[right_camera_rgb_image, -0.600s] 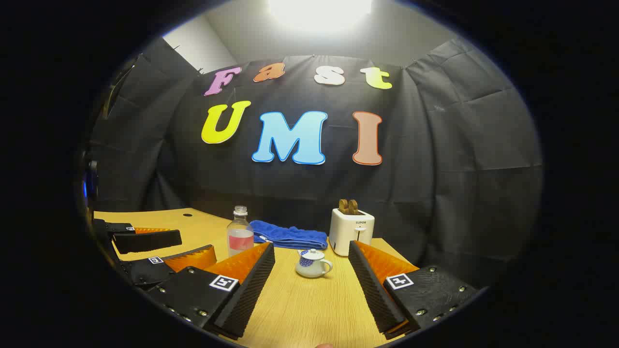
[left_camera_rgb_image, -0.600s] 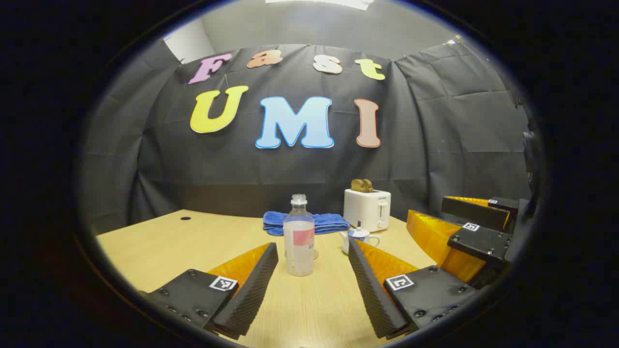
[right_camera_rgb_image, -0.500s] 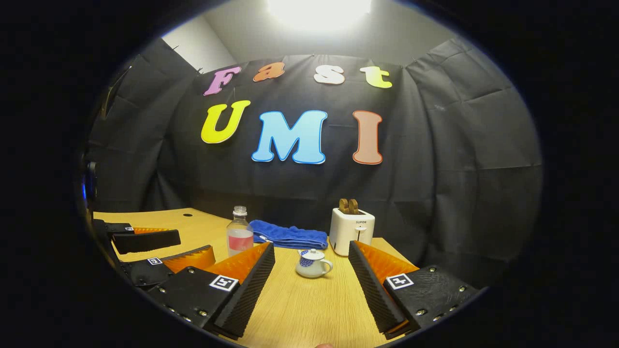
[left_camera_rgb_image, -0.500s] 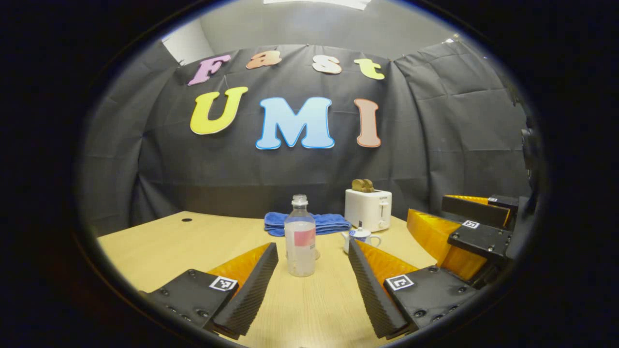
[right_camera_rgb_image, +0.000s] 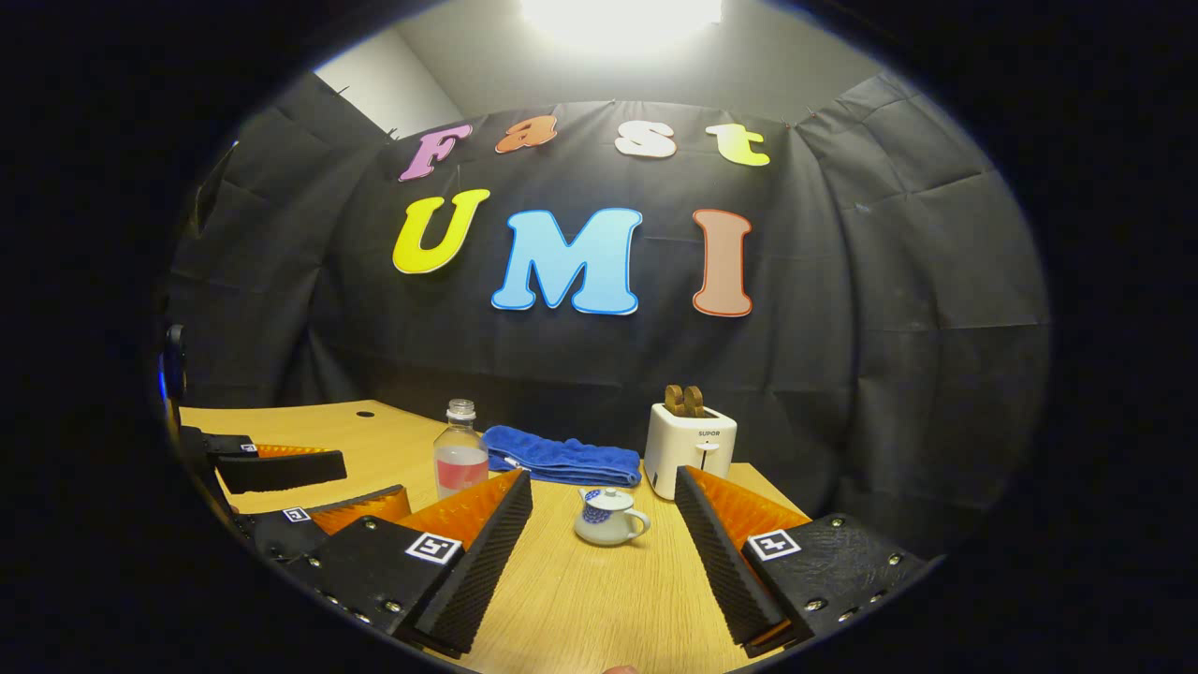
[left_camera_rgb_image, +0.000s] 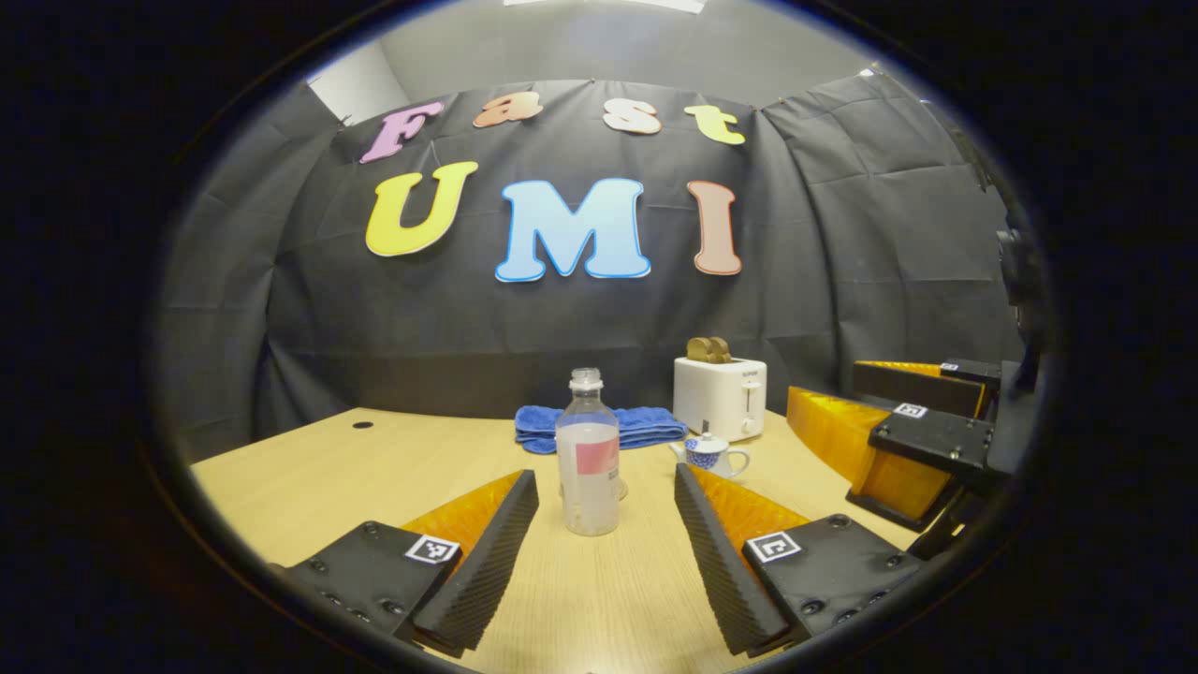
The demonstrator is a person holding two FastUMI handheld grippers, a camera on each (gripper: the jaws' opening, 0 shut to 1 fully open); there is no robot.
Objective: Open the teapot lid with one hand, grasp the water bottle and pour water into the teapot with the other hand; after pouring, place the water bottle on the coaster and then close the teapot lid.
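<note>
While both grippers are held wide open and empty, left gripper [left_camera_rgb_image: 606,562] is aimed at water bottle [left_camera_rgb_image: 588,459], right gripper [right_camera_rgb_image: 604,562] at lidded teapot [right_camera_rgb_image: 608,517]; approach is judged underway, lid lifting next.

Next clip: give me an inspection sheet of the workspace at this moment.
Surface: wooden table, small dark hole near its far left corner.
Job's things: bottle upright, cap off; teapot lid on; coaster partly seen behind the bottle.
Clutter: blue towel, white toaster with bread in it.
Grippers: left gripper open, bottle ahead; right gripper open, teapot ahead; neither touches anything.
Cables: nothing seen.
Surroundings: black cloth wall, ceiling light.
</note>
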